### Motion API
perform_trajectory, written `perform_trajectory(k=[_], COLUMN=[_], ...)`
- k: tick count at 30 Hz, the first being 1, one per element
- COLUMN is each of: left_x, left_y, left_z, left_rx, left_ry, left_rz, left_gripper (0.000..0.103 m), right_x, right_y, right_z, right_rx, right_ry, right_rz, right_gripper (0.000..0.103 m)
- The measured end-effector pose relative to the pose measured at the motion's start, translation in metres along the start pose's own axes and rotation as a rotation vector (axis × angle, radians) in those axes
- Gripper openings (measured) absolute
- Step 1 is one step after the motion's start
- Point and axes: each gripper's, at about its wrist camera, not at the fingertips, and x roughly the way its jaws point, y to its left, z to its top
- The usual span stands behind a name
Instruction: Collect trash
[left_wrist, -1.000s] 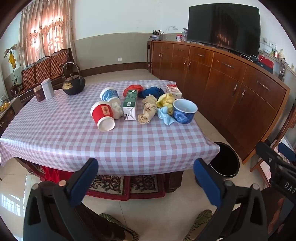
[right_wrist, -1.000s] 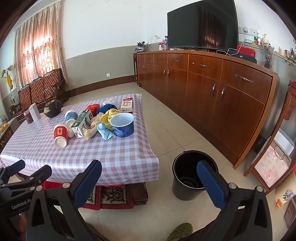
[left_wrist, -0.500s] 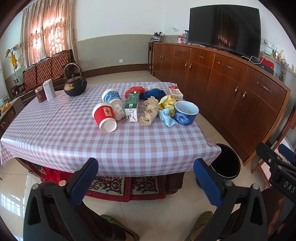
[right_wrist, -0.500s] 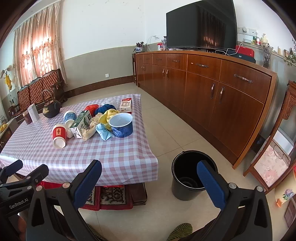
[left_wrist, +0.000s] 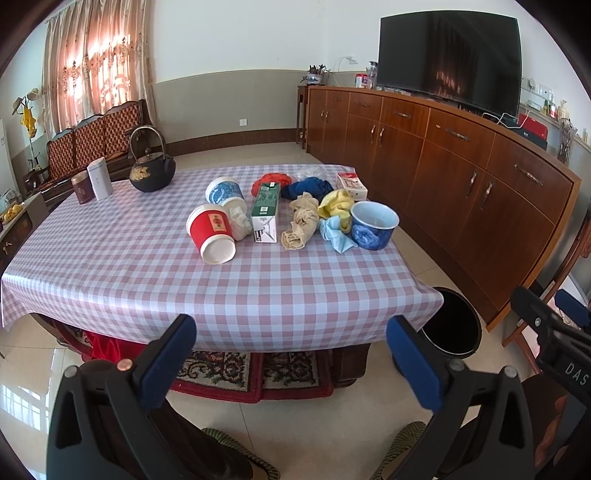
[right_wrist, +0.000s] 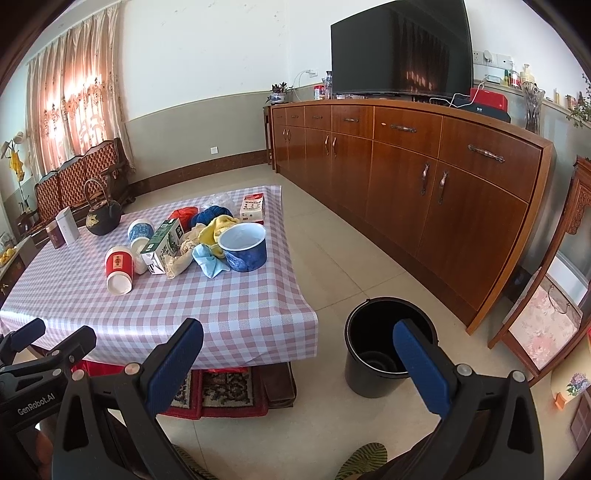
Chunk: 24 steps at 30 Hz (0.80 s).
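Trash lies on a checked tablecloth (left_wrist: 147, 266): a red paper cup (left_wrist: 211, 232) on its side, a blue-patterned cup (left_wrist: 224, 192), a green carton (left_wrist: 265, 212), a beige crumpled cloth (left_wrist: 301, 225), yellow (left_wrist: 336, 205) and light blue (left_wrist: 334, 236) wads, and a blue bowl (left_wrist: 373, 225). A black bin (right_wrist: 388, 343) stands on the floor right of the table. My left gripper (left_wrist: 290, 350) is open and empty, short of the table's near edge. My right gripper (right_wrist: 297, 354) is open and empty, between the table corner and the bin.
A black iron teapot (left_wrist: 151, 166) and two tea tins (left_wrist: 92, 184) stand at the table's far left. A small red-white box (left_wrist: 351, 184) sits far right. A long wooden sideboard (right_wrist: 443, 177) with a TV (right_wrist: 402, 51) runs along the right. A patterned rug (left_wrist: 251, 373) lies under the table.
Both grippers have moved slightly nearer the table, so the objects look a little larger. Both stay open and empty. Nothing on the table has moved.
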Motion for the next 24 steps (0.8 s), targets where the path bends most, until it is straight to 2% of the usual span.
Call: perform_trajectory(k=[24], left_x=[-0.0011], left_y=[0.0068], left_z=[-0.003], left_rx=[-0.008], left_ry=[-0.01], left_rz=[0.008], left_gripper=[0.103], right_x=[0.0021], right_y=[0.0014], right_z=[-0.0013], right_rx=[0.001], right_ry=[0.003], right_rz=[0.001], right_gripper=[0.103])
